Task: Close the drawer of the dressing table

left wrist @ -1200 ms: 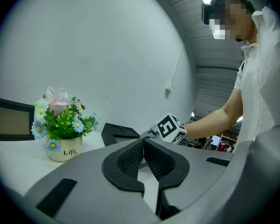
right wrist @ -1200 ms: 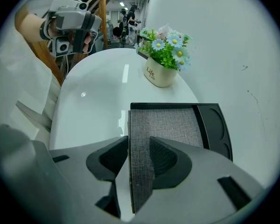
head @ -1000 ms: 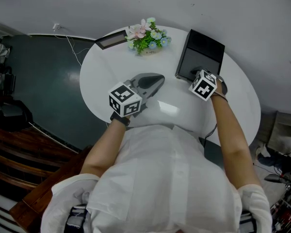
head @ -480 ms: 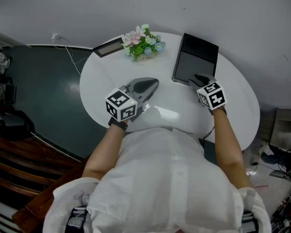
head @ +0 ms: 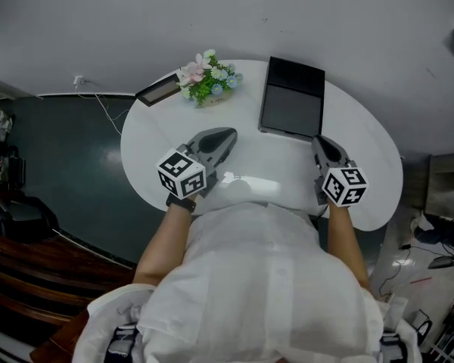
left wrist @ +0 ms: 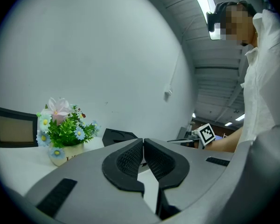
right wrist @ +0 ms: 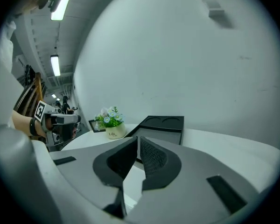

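Note:
A black flat box with a drawer (head: 291,100) lies at the back of the round white table (head: 367,184); from the head view its near edge looks flush, with nothing sticking out. My right gripper (head: 322,144) hovers in front of the box and apart from it, pointing at it. Its jaws are closing, and the tips (right wrist: 138,141) meet with nothing between them. The box (right wrist: 161,127) lies beyond them. My left gripper (head: 227,136) is over the table's middle, shut and empty, its pads together (left wrist: 143,143). The box (left wrist: 119,135) shows behind it.
A small pot of flowers (head: 206,78) and a dark picture frame (head: 157,89) stand at the table's back left. A pale wall runs behind the table. Dark floor with a cable lies to the left, and clutter sits on the floor at the right.
My right gripper has drawn back from the box's front edge toward the person, rolled over, and its jaws have come together. The left gripper has hardly moved.

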Demonstrator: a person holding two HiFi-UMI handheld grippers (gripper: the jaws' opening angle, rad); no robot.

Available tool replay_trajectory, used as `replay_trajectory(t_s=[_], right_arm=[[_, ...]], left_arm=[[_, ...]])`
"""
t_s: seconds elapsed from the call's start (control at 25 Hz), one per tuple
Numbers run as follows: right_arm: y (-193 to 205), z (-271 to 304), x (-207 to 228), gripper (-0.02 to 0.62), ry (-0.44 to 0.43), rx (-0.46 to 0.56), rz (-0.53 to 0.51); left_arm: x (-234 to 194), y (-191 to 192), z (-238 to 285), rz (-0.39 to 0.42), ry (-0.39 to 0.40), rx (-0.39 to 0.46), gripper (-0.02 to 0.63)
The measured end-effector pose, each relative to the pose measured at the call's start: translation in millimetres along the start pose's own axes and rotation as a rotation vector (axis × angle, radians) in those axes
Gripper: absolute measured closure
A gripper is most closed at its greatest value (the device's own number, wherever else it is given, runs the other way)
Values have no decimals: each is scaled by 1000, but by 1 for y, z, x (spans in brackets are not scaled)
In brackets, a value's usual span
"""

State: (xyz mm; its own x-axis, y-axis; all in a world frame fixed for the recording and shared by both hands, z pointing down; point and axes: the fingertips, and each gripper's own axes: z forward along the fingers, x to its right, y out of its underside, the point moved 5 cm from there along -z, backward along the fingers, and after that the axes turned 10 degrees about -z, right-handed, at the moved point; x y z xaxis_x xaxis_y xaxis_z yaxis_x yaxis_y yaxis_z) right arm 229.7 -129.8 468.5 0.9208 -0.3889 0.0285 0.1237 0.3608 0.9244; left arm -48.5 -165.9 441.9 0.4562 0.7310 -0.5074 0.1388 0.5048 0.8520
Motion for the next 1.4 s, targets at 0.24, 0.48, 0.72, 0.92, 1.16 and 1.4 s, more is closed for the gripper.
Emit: replay_trajectory(t_s=[0.24, 0.48, 0.72, 0.92, 1.16, 1.4], right_arm=[[-5, -44, 6, 580, 140, 87, 14], [-10, -67, 8, 586, 214, 118, 0], [-19, -73, 7, 586, 234, 147, -14], [-19, -73, 5, 586, 225, 138, -25], [-16, -73, 1, 586, 215, 115, -39], [-14, -72, -3, 586, 202, 103, -53]], left_arm=[[0, -10, -5, 19, -13, 30, 588], [6, -13, -9, 31, -10, 42, 588], [8, -18, -13, 42, -10, 57, 588], [9, -17, -14, 44, -10, 62, 588], [9, -15, -19, 38, -17, 64, 588], [7, -11, -23, 31, -26, 65, 588]])
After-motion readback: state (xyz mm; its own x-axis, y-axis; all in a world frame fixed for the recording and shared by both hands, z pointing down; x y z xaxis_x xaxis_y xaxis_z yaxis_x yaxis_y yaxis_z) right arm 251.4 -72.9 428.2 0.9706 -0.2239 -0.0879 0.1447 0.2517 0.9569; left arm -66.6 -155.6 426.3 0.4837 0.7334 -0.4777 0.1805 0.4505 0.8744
